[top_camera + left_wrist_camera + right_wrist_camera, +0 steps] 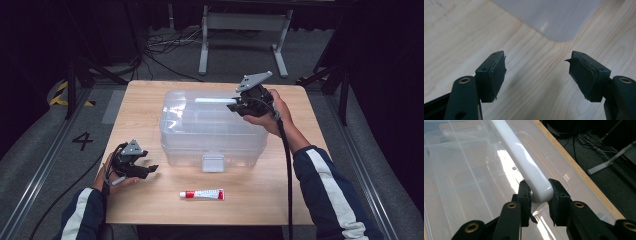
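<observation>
1. The clear rectangular plastic storage box (212, 130) sits at the centre of the high view on the light wooden table (150, 205), its lid on and a white latch tab (213, 162) facing the lower edge of the frame
2. The right gripper (234, 106), right of centre in the high view, has its jaws closed on the end of the white plastic carrying handle (524, 160) on the lid; in the right gripper view both pads press the sides of the handle's rounded tip, at the lower centre of the frame. This grip probably serves to lift the handle or steady the box
3. The left gripper (150, 170), at the lower left of the high view, stands apart from the box with jaws part-way open and nothing between them; its own view shows bare table between the pads (496, 75) and a corner of the box at the top of the frame
4. A small white tube with a red cap and red band (202, 194) lies flat at the lower centre of the high view, well apart from both grippers; its print is too small to read
5. Nothing lies between the left gripper and the latch tab; the tube lies clear of that path
6. Beyond the table, at the top of the frame, grey metal stand legs (240, 45) and loose black cables (165, 45) occupy the floor
</observation>
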A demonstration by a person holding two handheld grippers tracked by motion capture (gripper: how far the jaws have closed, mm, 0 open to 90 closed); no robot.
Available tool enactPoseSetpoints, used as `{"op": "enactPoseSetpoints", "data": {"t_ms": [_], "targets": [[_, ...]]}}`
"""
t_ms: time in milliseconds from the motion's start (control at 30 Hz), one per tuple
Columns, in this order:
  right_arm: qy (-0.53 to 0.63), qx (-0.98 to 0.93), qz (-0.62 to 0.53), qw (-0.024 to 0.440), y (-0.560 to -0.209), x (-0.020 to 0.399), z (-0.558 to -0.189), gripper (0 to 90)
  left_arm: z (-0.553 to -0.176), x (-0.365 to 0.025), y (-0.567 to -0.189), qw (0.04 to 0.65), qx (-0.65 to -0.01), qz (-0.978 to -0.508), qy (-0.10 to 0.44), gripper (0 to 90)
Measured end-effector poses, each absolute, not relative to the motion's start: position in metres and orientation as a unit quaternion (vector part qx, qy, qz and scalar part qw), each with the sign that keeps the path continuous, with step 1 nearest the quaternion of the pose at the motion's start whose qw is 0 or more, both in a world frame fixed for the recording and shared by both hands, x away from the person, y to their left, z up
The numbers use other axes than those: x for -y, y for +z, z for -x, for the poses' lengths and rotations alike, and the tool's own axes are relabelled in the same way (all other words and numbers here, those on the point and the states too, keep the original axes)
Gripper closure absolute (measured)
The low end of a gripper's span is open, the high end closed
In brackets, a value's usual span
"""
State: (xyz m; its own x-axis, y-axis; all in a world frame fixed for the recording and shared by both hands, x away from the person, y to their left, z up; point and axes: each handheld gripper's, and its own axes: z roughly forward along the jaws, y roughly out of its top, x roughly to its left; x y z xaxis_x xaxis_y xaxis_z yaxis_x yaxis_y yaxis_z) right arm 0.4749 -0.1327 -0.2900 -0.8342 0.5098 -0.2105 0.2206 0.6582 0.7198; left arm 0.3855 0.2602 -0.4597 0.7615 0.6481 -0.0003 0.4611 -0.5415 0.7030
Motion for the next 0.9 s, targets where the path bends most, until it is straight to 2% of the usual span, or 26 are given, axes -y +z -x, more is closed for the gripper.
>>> {"op": "enactPoseSetpoints", "data": {"t_ms": [167, 267, 567, 900], "targets": [[0.357, -0.888, -0.21, 0.2, -0.288, 0.132, -0.477, 72.7, -0.384, -0.257, -0.444, 0.373, -0.318, -0.858, 0.156, 35.1], [0.358, -0.887, -0.213, 0.198, -0.286, 0.132, -0.479, 72.5, -0.384, -0.254, -0.435, 0.385, -0.31, -0.854, 0.164, 40.8], [0.353, -0.887, -0.222, 0.199, -0.281, 0.13, -0.484, 71.8, -0.383, -0.256, -0.416, 0.418, -0.31, -0.836, 0.173, 65.5], [0.354, -0.886, -0.23, 0.192, -0.278, 0.131, -0.489, 71.5, -0.385, -0.247, -0.408, 0.436, -0.295, -0.831, 0.181, 82.8]]}}
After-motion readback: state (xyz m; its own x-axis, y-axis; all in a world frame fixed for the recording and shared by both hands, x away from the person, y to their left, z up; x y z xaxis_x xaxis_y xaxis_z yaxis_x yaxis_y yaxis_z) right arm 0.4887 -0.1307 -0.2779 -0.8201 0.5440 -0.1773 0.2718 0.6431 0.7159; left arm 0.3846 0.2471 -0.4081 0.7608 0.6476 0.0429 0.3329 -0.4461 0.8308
